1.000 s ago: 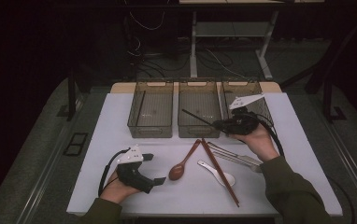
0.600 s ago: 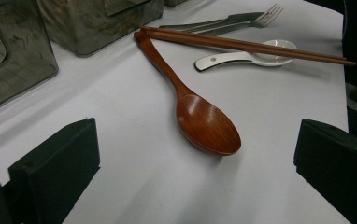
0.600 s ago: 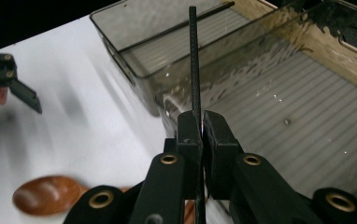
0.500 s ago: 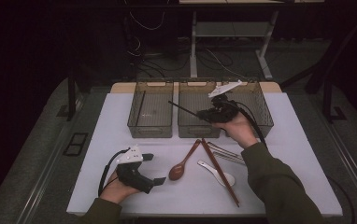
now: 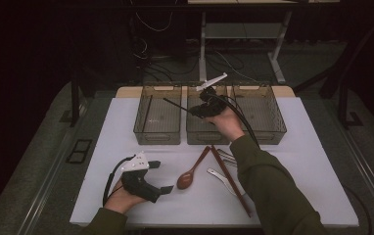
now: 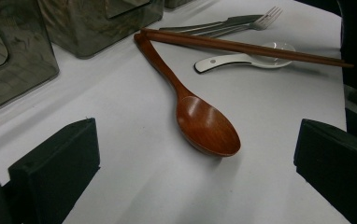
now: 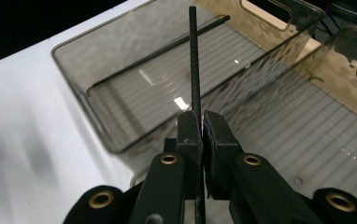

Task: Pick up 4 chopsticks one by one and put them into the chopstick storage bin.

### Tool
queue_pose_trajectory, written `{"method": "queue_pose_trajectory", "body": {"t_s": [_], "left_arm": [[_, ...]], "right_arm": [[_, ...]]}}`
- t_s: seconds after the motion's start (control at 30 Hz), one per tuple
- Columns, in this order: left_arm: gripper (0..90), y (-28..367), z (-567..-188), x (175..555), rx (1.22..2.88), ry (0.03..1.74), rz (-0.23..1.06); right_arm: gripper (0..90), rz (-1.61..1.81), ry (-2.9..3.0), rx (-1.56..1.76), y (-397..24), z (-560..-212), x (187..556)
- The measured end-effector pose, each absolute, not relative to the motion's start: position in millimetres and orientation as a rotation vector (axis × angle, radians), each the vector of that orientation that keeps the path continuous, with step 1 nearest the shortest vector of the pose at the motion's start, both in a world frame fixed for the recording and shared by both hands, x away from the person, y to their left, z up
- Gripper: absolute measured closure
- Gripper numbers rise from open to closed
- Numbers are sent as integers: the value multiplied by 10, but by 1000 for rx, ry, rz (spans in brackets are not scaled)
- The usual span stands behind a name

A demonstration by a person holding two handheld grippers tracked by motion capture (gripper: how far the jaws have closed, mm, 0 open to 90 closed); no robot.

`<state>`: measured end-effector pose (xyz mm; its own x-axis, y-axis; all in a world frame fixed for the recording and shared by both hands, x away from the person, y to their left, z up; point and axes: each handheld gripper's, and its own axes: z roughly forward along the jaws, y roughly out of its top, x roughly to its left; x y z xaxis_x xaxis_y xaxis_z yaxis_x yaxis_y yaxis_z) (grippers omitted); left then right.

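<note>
Black and thin, a ridged plastic chopstick (image 7: 194, 56) is pinched between the pressed-together jaws of the right gripper (image 5: 200, 109), which the person's right hand (image 5: 228, 123) holds above the middle one of three smoky translucent plastic bins (image 5: 198, 136). Seen from the high view, the chopstick (image 5: 175, 104) juts from the gripper toward ten o'clock, its free end over the left bin (image 5: 156, 136). In the right gripper view a second black chopstick (image 7: 158, 52) lies flat on the ribbed floor of that left bin, running along its length. The right bin (image 5: 273, 128) stands at three o'clock of the gripper.

The left gripper (image 5: 158, 177) rests low on the white tabletop (image 5: 312, 161) at about seven o'clock of the bins, held in the left hand (image 5: 119, 199), its jaws spread wide with nothing between them. In its own view a reddish-brown wooden spoon (image 6: 193, 107) lies just ahead, bowl nearest. Beyond it, toward one o'clock, a pair of brown wooden chopsticks (image 6: 242, 45) crosses over a white ceramic soup spoon (image 6: 242, 59), and a steel fork (image 6: 256, 22) lies farther back.
</note>
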<state>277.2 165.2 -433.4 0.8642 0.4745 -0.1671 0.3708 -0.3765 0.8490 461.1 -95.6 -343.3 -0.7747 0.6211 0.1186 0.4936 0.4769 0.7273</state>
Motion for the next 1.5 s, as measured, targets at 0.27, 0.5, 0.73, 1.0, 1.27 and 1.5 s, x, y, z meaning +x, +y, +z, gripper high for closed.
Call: {"method": "queue_pose_trajectory", "body": {"t_s": [0.27,0.5,0.73,1.0,1.27,1.5], "left_arm": [[0,1631,-4332,2766,2016,608,122],[0,1640,-4324,2762,2011,600,123],[0,1636,-4322,2762,2006,593,117],[0,1640,-4319,2768,2004,587,117],[0,1633,-4320,2763,1999,586,111],[0,1627,-4324,2769,2009,581,112]], "right_arm": [[856,1118,2563,1000,-615,-3451,4792],[856,1073,2577,1004,-260,-3486,4898],[855,1024,2585,1046,-36,-3554,5034],[855,977,2573,1103,105,-3635,5180],[740,940,2572,1147,136,-3713,5262],[607,992,2578,1137,73,-3653,5242]]}}
